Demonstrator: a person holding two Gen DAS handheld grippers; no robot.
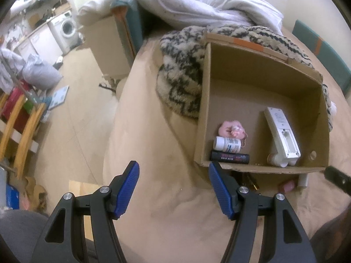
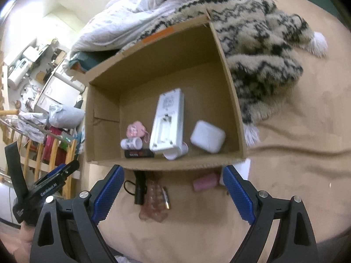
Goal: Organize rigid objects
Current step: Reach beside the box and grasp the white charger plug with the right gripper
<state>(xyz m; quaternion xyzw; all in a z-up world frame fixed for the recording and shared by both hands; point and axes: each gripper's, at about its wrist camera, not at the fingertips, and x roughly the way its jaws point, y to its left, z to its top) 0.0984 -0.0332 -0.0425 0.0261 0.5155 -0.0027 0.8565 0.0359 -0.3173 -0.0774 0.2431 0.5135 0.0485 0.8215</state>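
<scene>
Cardboard box sits open-topped on the bed, backed against a patterned fleece blanket — it's the collection bin, so sorted rigid items are already inside. In it: white remote face down with its battery bay open, white earbud-style case to its right, small white bottle, black tube, pink charm, all crowded toward the near wall, likely because that is the side dropped from.

Still loose on the bed just outside the near wall: black flashlight-like item, clear pinkish plastic piece, a battery, pink cylinder, and something white partly hidden behind the right finger — maybe a charger, can't confirm. These look like the remaining work.

Right tongs: jaws spread wide, nothing between the pads, angled down over the loose pile, bracketing it without touching. Probably lining up a pick.

Left tongs: about half open, empty, over bare bedsheet beside the box's near-left corner; right pad overlaps the corner in view, contact unclear. A person's hand shows at the right-wrist view's lower left.
</scene>
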